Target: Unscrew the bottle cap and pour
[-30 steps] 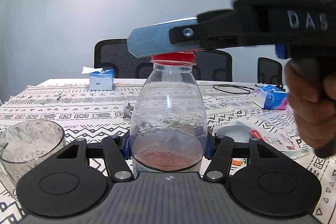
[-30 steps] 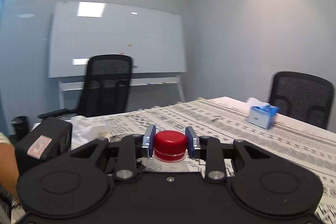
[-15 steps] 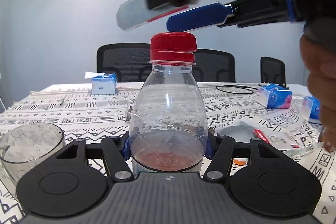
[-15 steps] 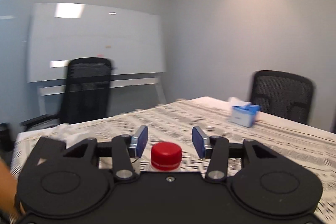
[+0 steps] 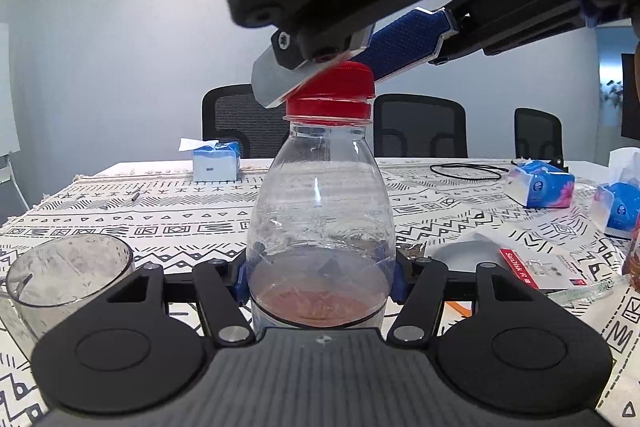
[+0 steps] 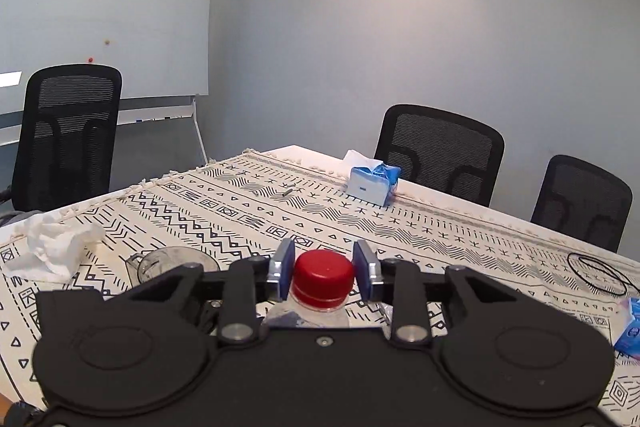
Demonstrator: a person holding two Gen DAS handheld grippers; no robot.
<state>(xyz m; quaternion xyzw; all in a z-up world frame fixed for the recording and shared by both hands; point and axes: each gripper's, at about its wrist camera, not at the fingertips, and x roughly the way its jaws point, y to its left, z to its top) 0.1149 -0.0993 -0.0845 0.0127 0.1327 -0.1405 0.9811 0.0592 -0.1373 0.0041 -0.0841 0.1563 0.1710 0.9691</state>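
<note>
At the far left of the left wrist view, a clear plastic cup (image 5: 68,279) stands upright on the patterned tablecloth (image 5: 440,195). It sits just beside the bottle, so a pour would need only a short swing.

In the centre, my left gripper (image 5: 320,277) is clamped on the lower body of the clear bottle (image 5: 320,211), its blue pads pressed against both sides. I hold it low, I judge, to keep the bottle upright and stop it from turning when the cap is twisted. A shallow layer of reddish-brown liquid lies in the bottom of the bottle.

Above it, the red cap (image 5: 331,89) sits on the neck, on top of its red ring. I cannot tell how far it is screwed down.

My right gripper (image 6: 323,275) comes in from the upper right and tilts down over the cap. In its own view the two blue pads flank the cap with a thin gap showing on each side, so the fingers are parted and bracket the cap without gripping it. That placement lets them close squarely on the cap's sides for a twist.

Further right, blue tissue packs (image 5: 540,185) and a black cable loop (image 5: 466,171) lie well clear of the bottle.
</note>
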